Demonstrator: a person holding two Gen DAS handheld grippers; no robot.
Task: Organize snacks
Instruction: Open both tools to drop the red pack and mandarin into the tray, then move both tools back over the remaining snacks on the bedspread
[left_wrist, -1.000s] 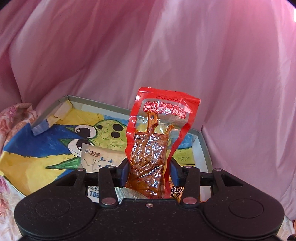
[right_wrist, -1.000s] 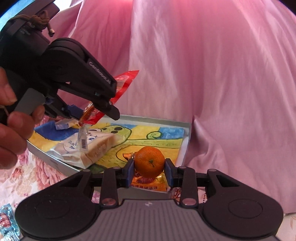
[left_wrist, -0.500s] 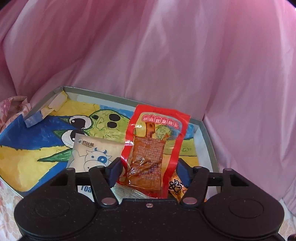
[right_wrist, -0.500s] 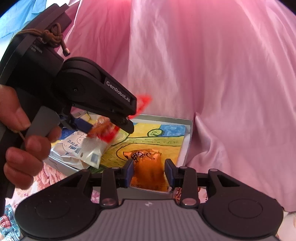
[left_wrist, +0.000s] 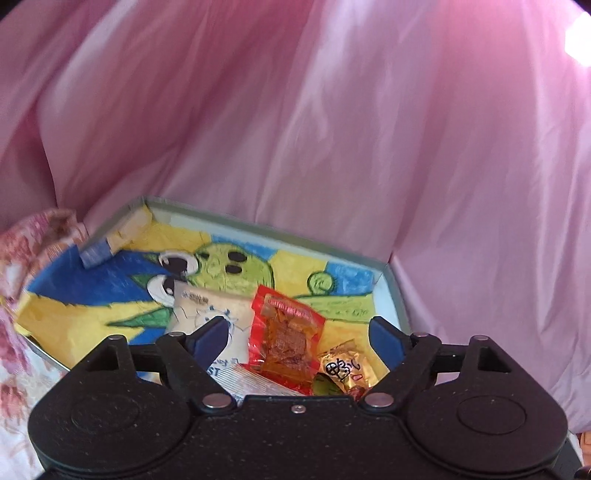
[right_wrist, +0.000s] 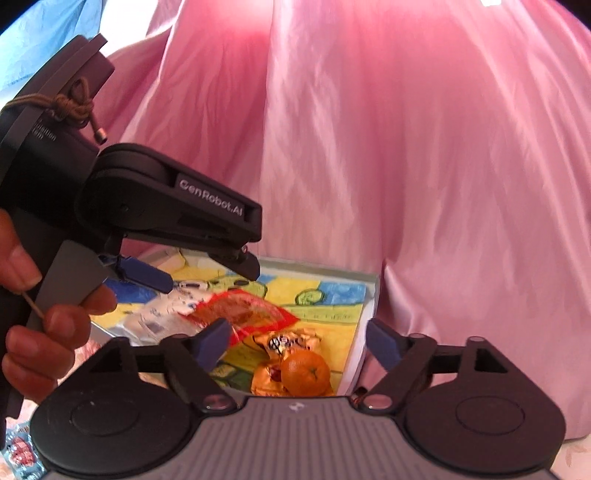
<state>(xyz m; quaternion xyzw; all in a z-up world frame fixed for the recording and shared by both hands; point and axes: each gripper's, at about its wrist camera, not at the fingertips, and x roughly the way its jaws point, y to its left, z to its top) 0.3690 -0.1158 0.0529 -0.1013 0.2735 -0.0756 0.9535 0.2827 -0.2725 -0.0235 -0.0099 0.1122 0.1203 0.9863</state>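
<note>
A shallow grey tray (left_wrist: 391, 291) lined with a cartoon drawing holds the snacks. A red packet of brown snack (left_wrist: 286, 338) lies in it, partly on a white toast packet (left_wrist: 201, 306), beside a gold wrapped snack (left_wrist: 345, 369). My left gripper (left_wrist: 299, 336) is open and empty above them. In the right wrist view the red packet (right_wrist: 243, 312) lies in the tray (right_wrist: 365, 321), and a small orange (right_wrist: 304, 373) rests on the gold snack (right_wrist: 291, 341). My right gripper (right_wrist: 297, 345) is open and empty above the orange. The left gripper (right_wrist: 210, 273) hovers over the tray.
Pink cloth (left_wrist: 332, 129) drapes behind and to the right of the tray. Floral fabric (left_wrist: 22, 251) lies at its left. A small cardboard piece (left_wrist: 114, 240) leans in the tray's far left corner. Another snack packet (right_wrist: 18, 450) lies outside at the lower left.
My left gripper opened and the red packet dropped into the tray. My right gripper opened and the orange now rests on the gold snack in the tray.
</note>
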